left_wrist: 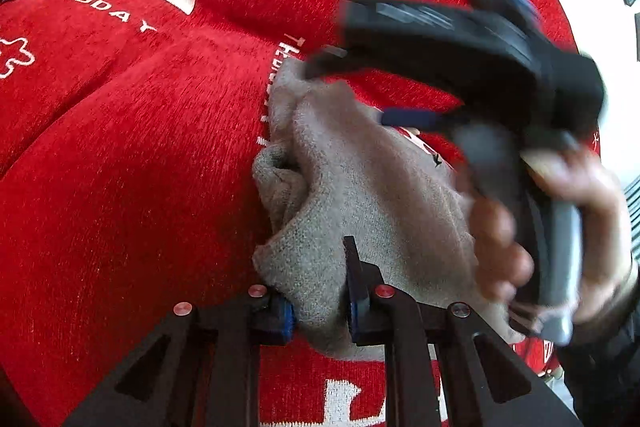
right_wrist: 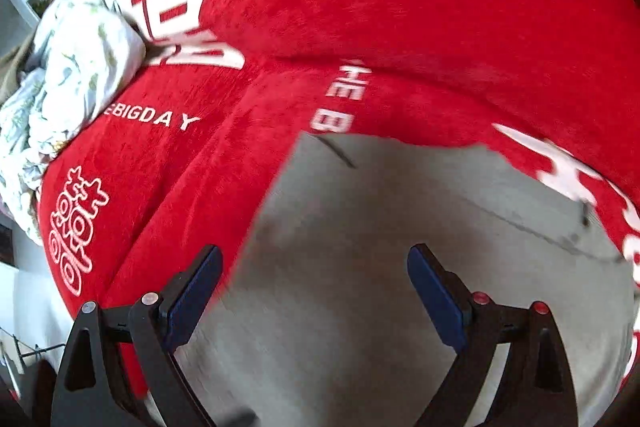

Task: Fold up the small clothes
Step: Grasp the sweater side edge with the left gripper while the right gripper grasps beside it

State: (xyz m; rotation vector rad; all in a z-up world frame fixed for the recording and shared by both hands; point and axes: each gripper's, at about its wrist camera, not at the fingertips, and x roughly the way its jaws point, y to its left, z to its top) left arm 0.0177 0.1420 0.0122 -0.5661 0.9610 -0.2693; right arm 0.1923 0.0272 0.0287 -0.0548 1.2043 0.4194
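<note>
1. The left gripper (left_wrist: 320, 307) is clamped on a bunched edge of the grey knit garment (left_wrist: 360, 187), which lies on the red blanket (left_wrist: 140, 167).
2. The right gripper (right_wrist: 316, 291) hangs over the grey cloth with its jaws spread wide, holding nothing.
3. The left pinch gathers several layers, so pulling could drag the whole piece and leave a crooked fold.
4. The plush blanket may ruck, and a low right pinch could catch it.
</note>
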